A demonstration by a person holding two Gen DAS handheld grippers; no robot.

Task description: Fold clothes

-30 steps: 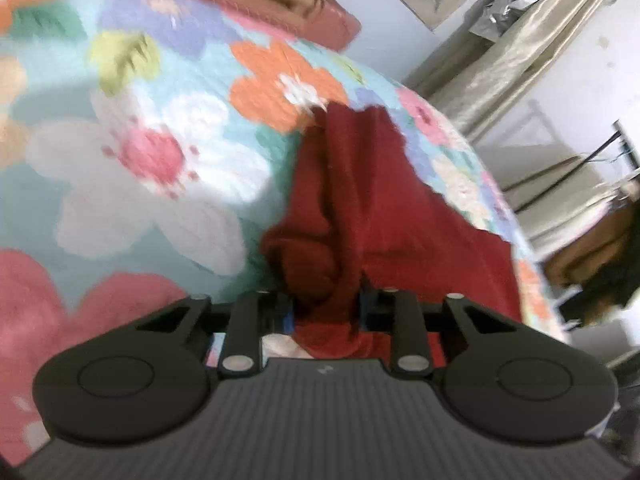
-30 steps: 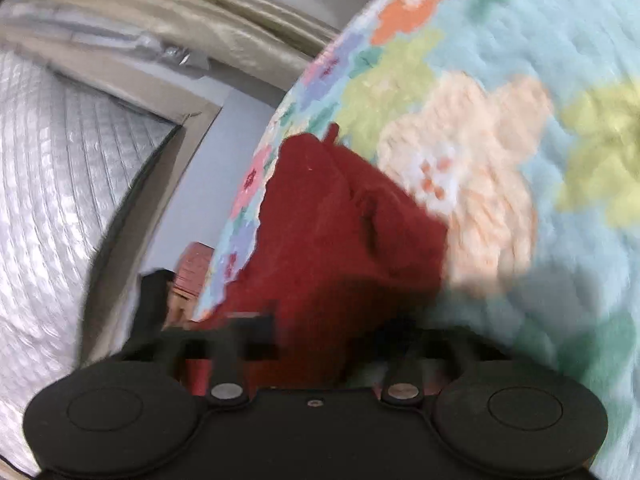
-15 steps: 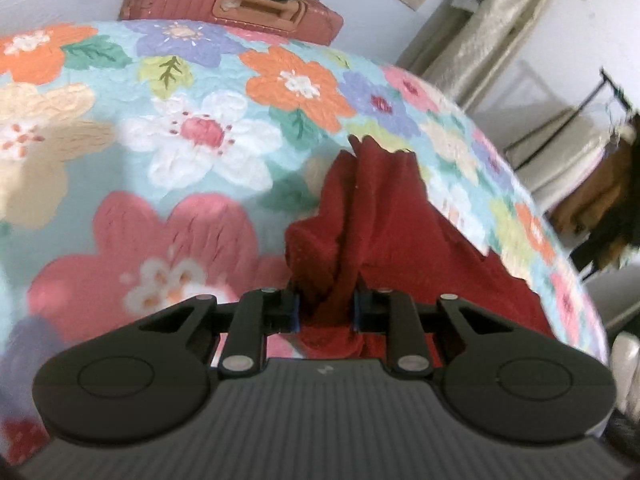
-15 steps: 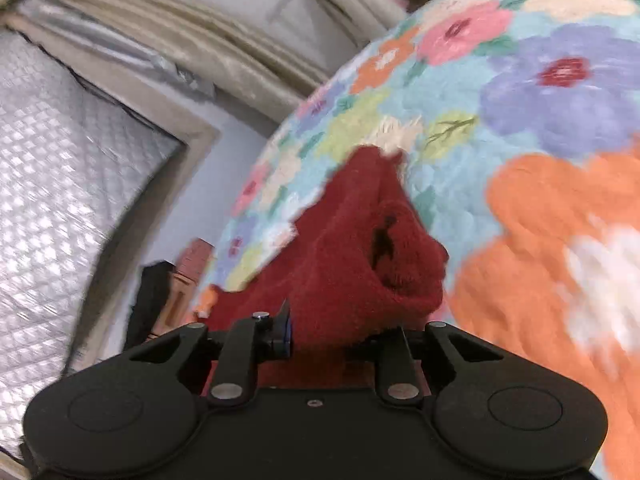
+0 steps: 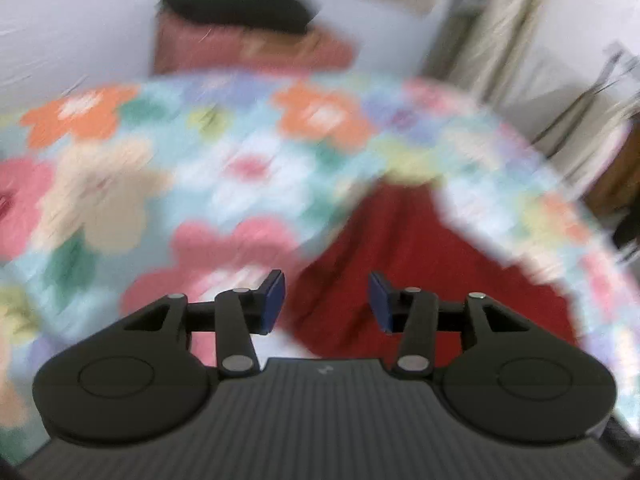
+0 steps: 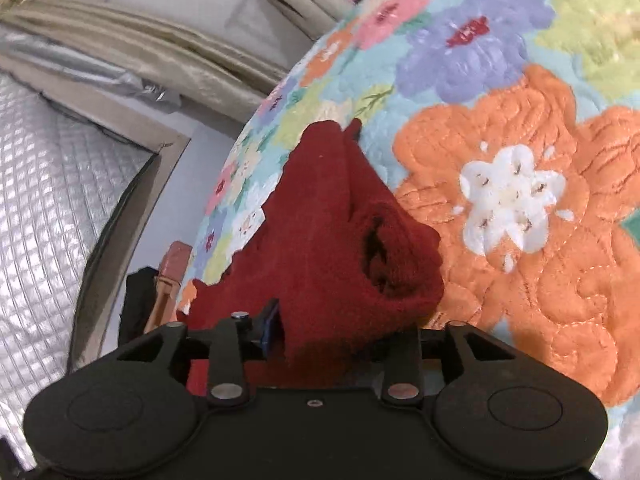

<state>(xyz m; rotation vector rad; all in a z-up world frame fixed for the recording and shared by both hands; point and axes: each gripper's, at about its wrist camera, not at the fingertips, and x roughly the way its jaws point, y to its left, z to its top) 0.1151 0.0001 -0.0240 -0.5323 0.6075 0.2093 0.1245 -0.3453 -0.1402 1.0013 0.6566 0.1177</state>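
Risk: red garment (image 6: 340,232) bunches on floral bedspread (image 6: 540,260); right tongs (image 6: 340,326) clamp folded edge, left tongs (image 5: 326,306) spread apart, holding nothing.

L wrist cam: we look fwd along the left gripper (image 5: 326,307), low over the floral quilt (image 5: 120,184), facing a wall w/ a pink suitcase (image 5: 248,48); badly blurred. R wrist cam: we sit v. close above the quilt (image 6: 520,184), tilted, facing a curtain (image 6: 168,52). Both views share the red garment (image 5: 404,256) (image 6: 332,216) and quilt.
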